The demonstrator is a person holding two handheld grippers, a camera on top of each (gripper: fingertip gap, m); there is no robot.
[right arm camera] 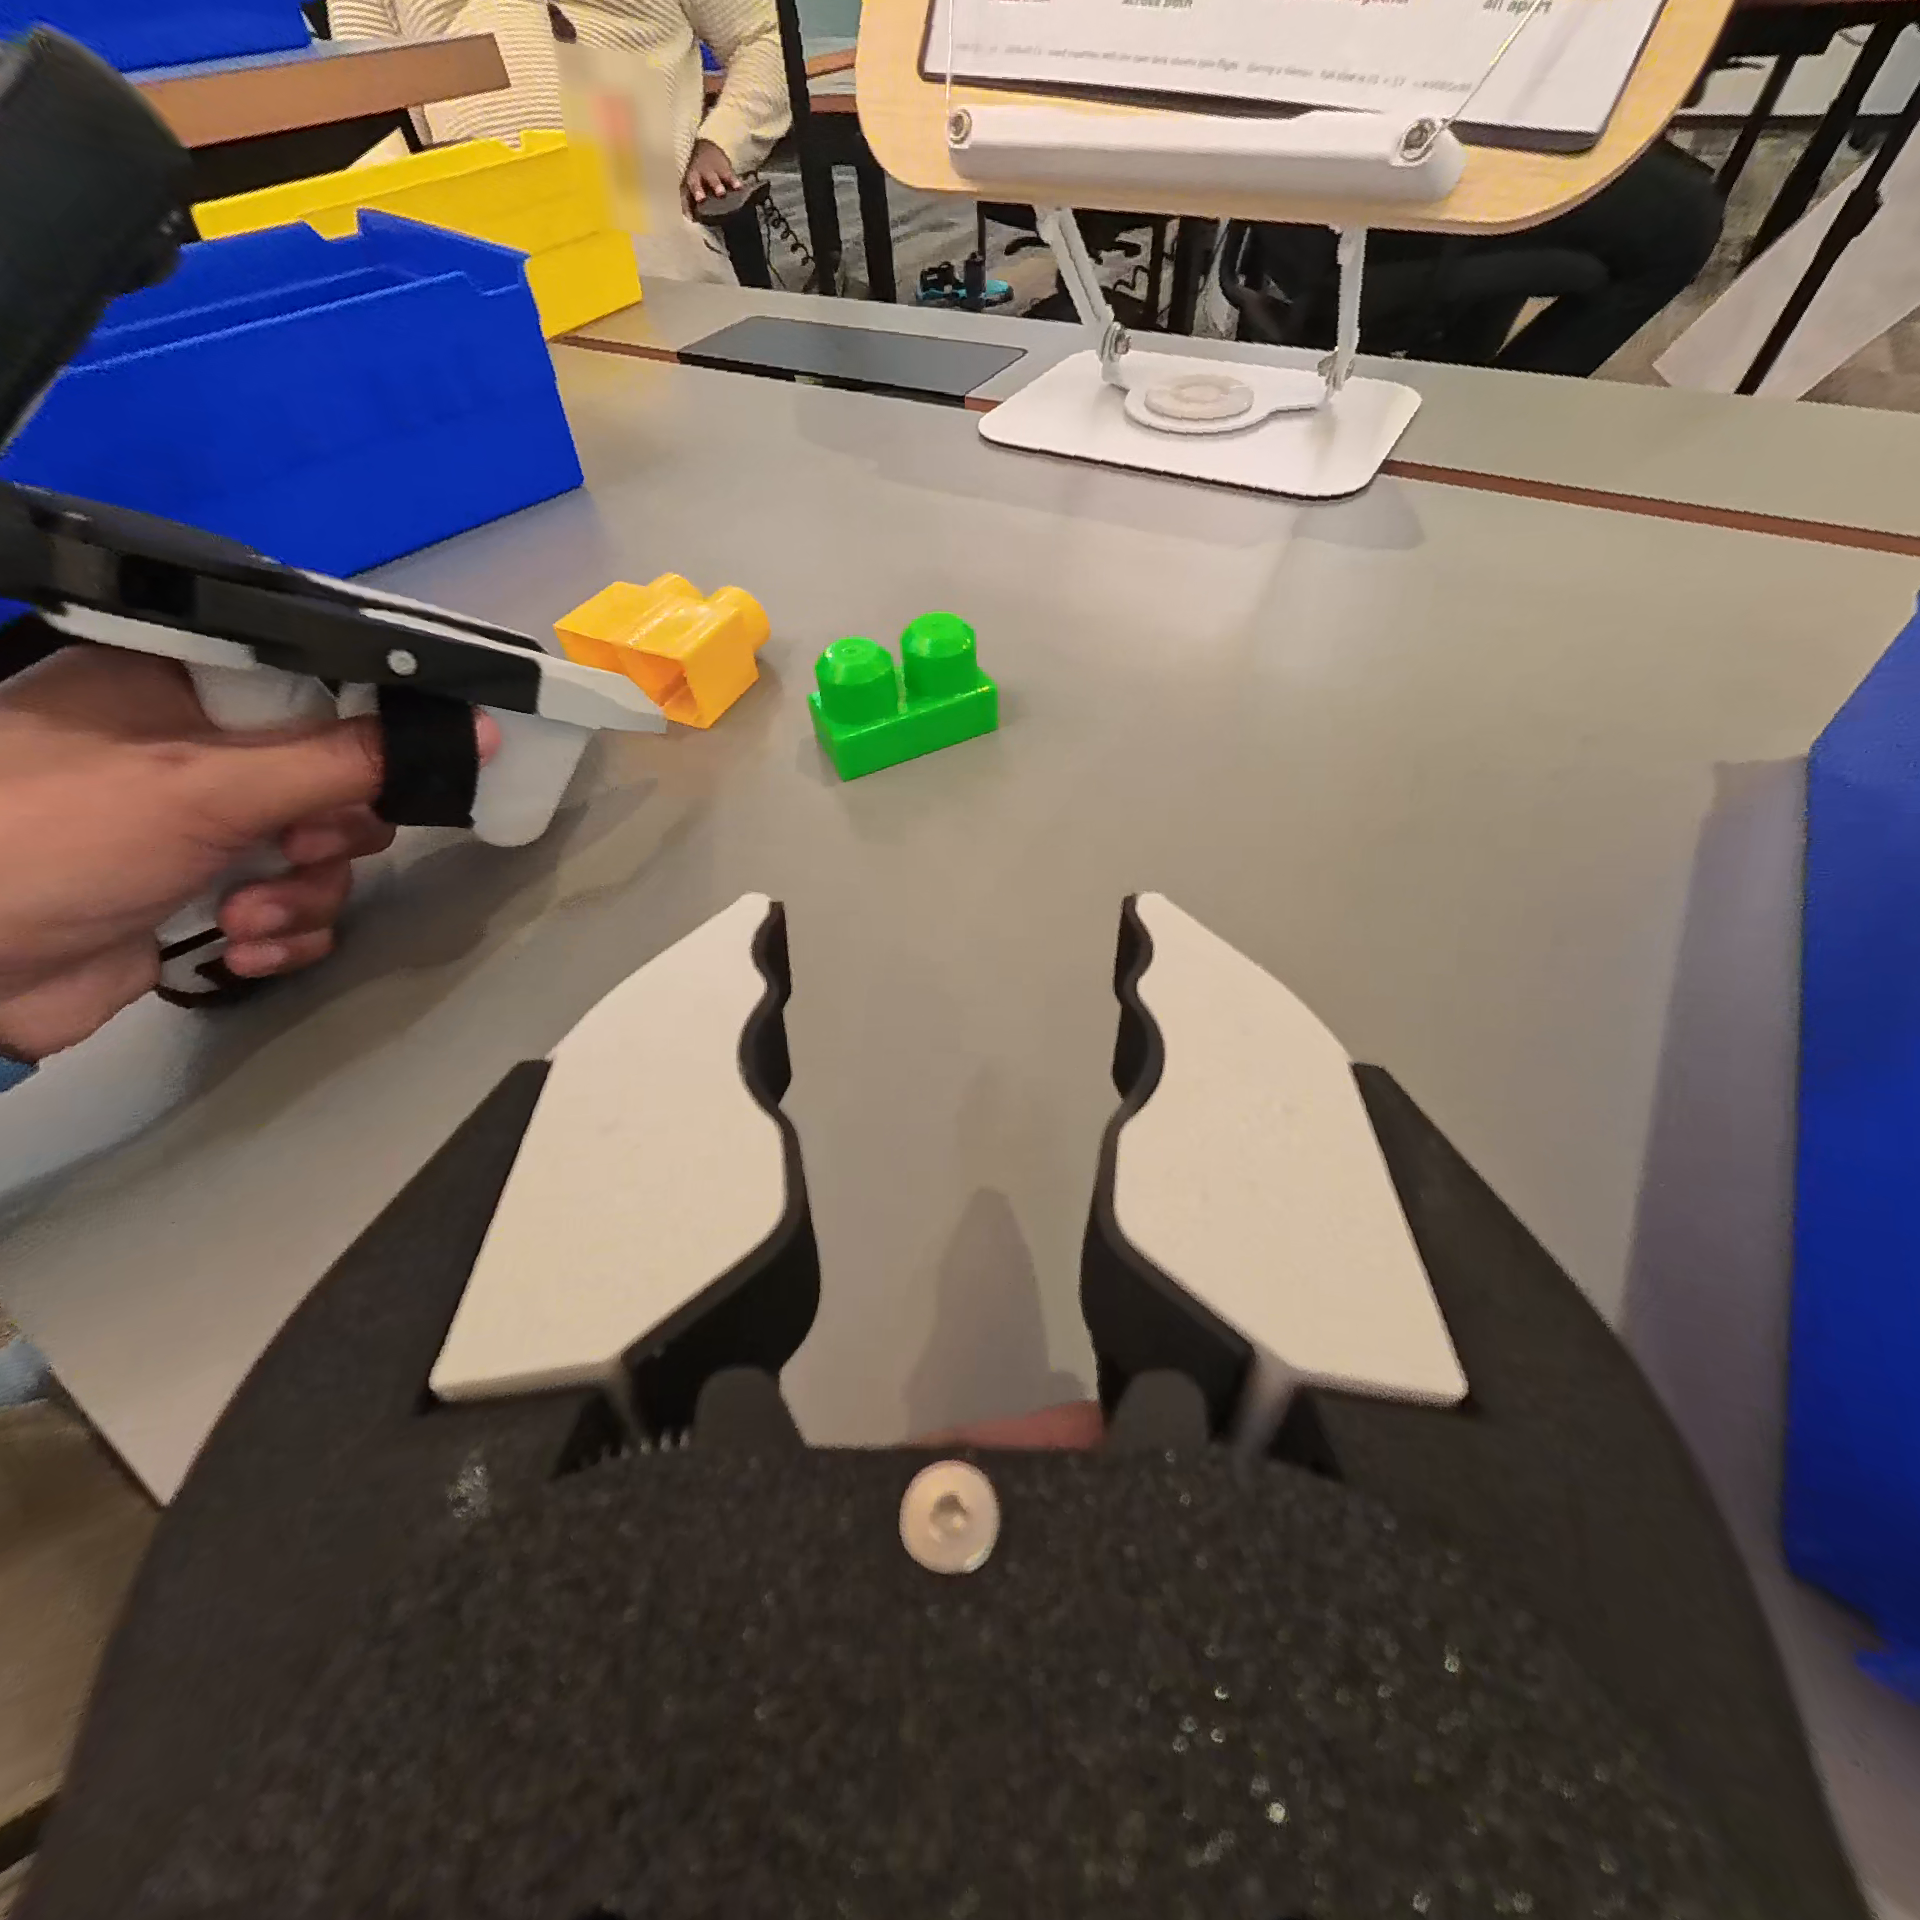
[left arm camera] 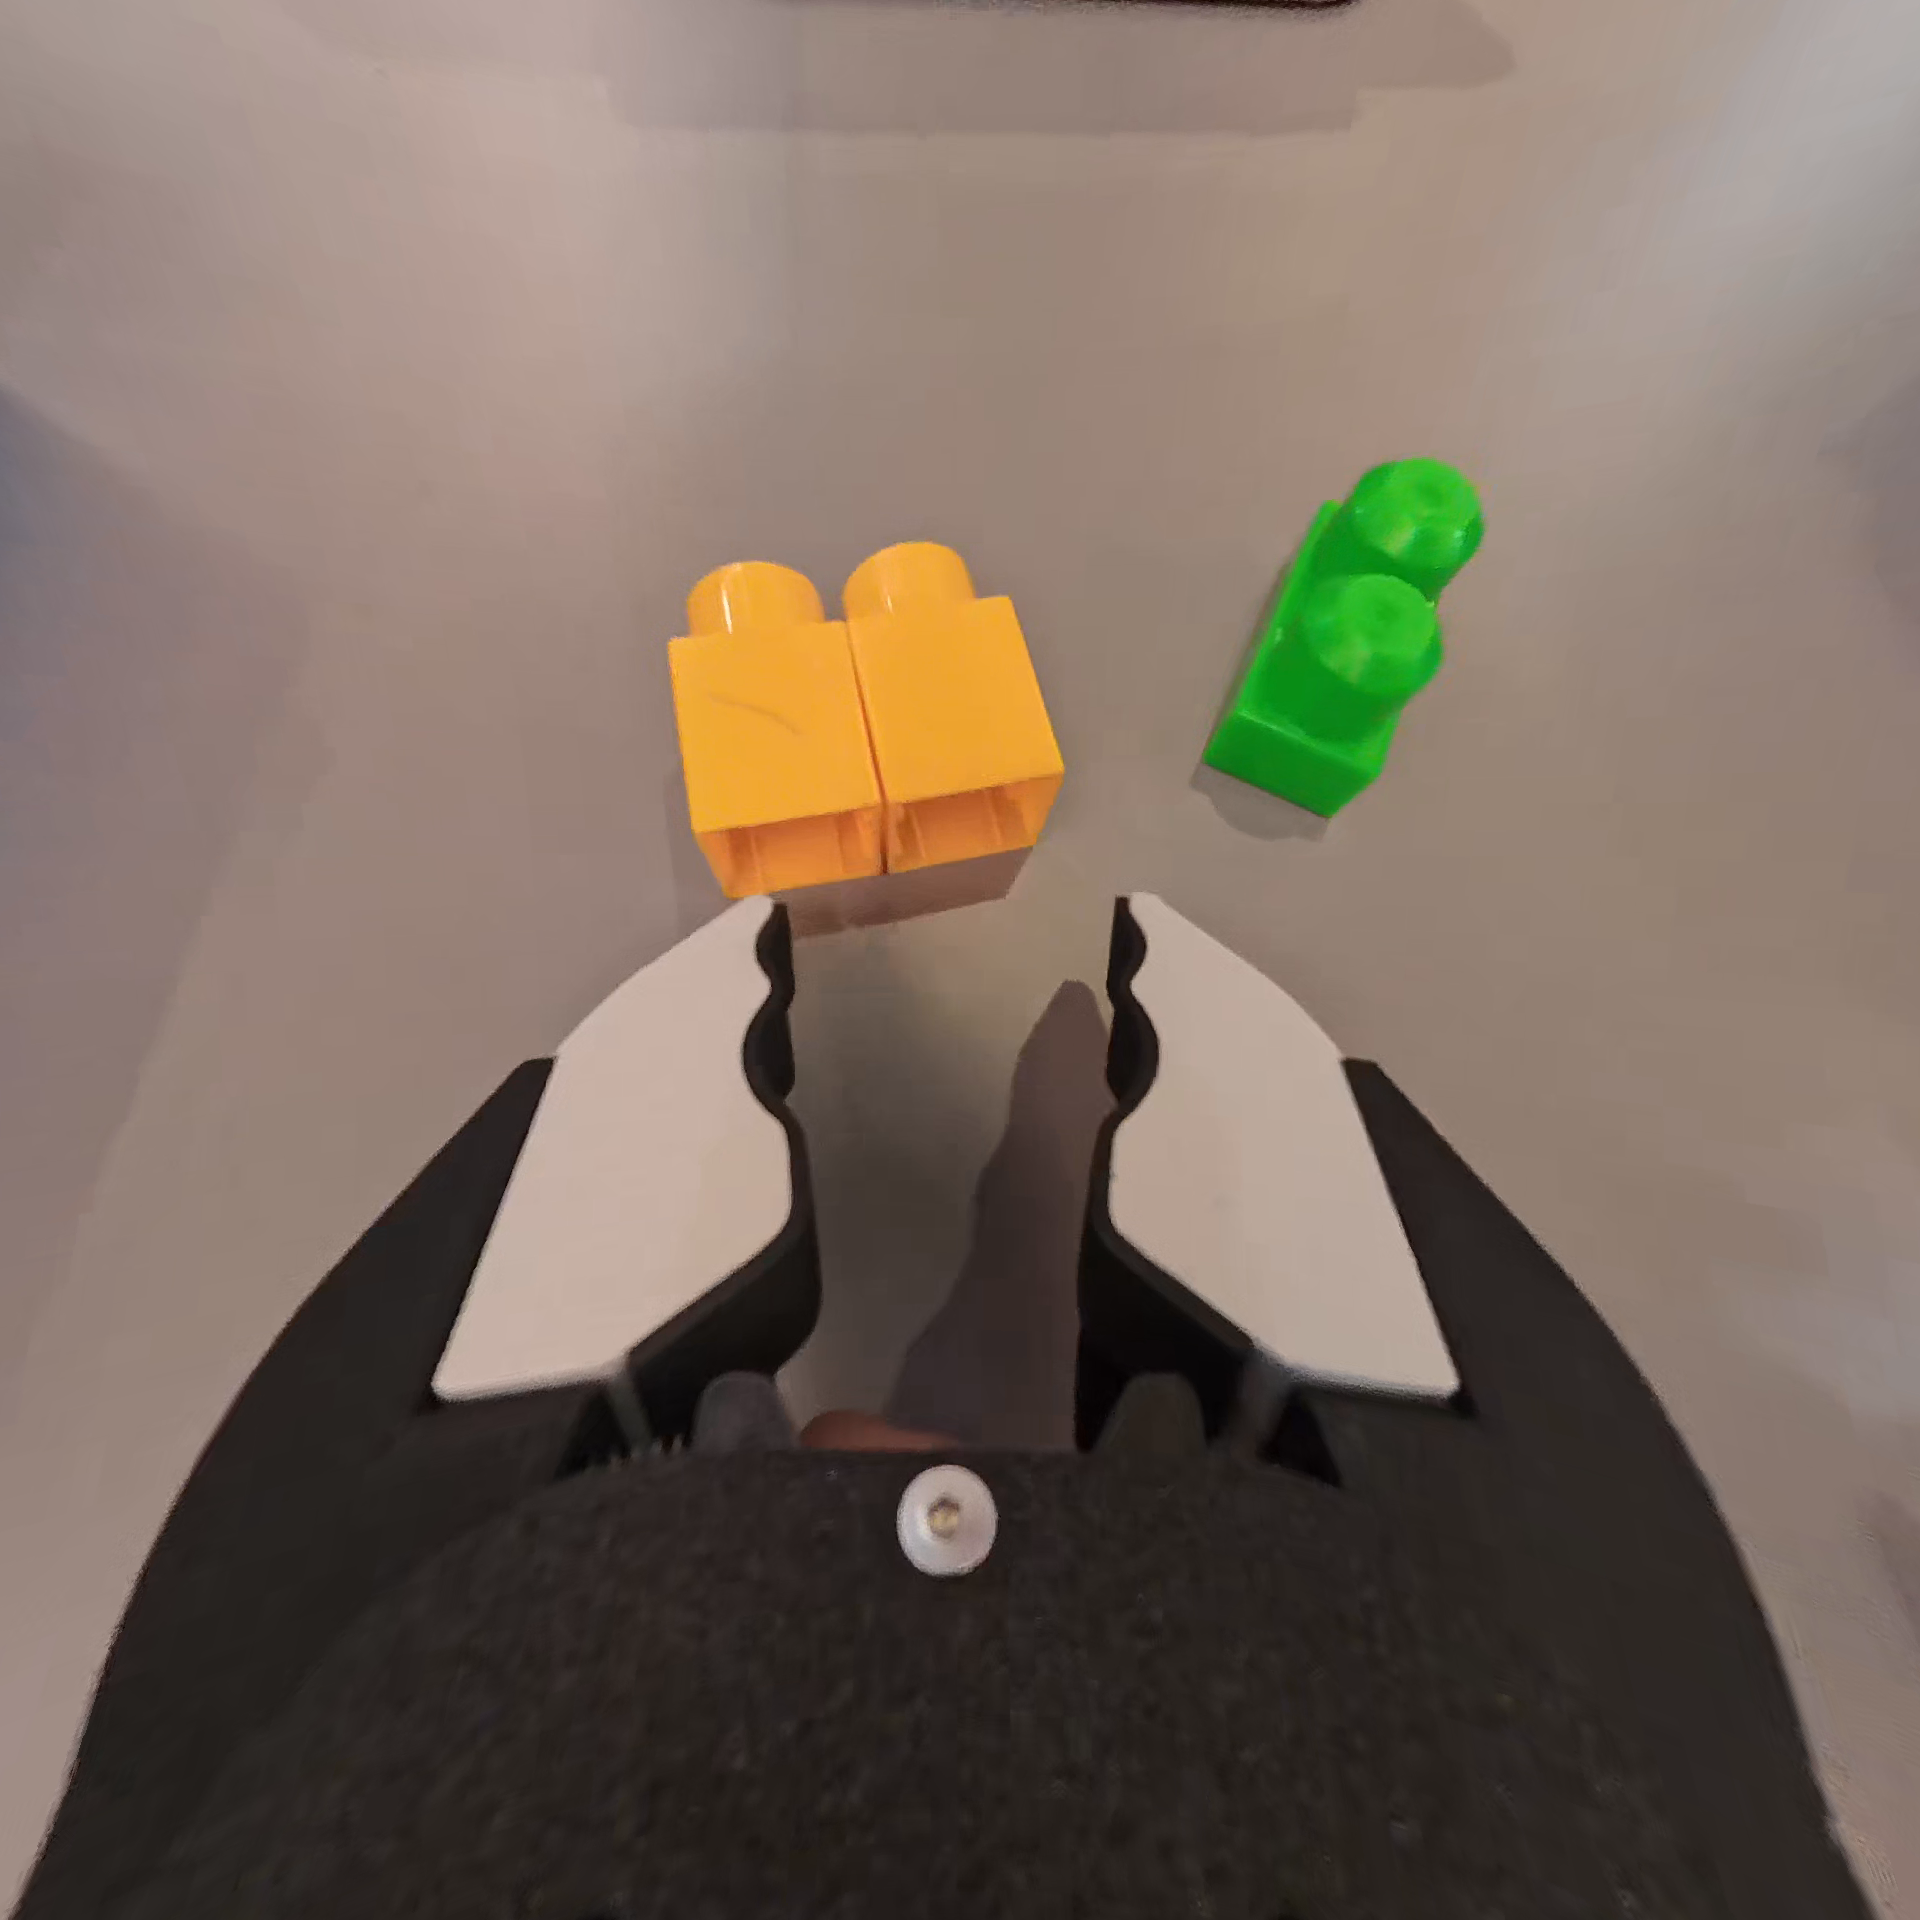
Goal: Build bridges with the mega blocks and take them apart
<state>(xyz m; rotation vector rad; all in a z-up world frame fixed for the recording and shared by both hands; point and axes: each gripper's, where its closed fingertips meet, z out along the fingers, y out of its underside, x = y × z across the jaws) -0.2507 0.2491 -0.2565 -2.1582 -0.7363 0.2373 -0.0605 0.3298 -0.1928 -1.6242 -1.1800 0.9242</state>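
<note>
Grey surface [right arm camera: 1299, 727]: carries all task pieces, lit evenly, with a brown seam near its far edge. Blue bin [right arm camera: 312, 395]: at the far left of the surface, a yellow bin [right arm camera: 488, 218] behind it; another blue bin [right arm camera: 1870, 1143] stands at the right edge. White stand [right arm camera: 1195, 416]: at the far side, holding a wooden board with a sheet. Dark flat slab [right arm camera: 852, 353]: lies beside the stand's base. Left tool [left arm camera: 945, 914]: held by a hand [right arm camera: 135, 821], fingers apart and empty, tips just short of the yellow block's open underside; seen from the right wrist view it sits low over the surface, pointing at that block. Right tool [right arm camera: 951, 914]: fingers apart and empty, well back from both blocks, which lie ahead of it. Yellow block [left arm camera: 862, 717]: two-stud piece tipped on its side, studs pointing away from the left tool, hollow base facing it, long axis running across the tool's opening, slightly left of centre. Green block [left arm camera: 1340, 644]: two-stud piece, upright on the surface, apart from the yellow block and to its right in the left wrist view, long axis running roughly away from the left tool. Judgement: no bridge stands; the left tool is plainly nearer the yellow block and would need a small shift leftward to straddle it, while the green block falls more naturally to the right tool.
</note>
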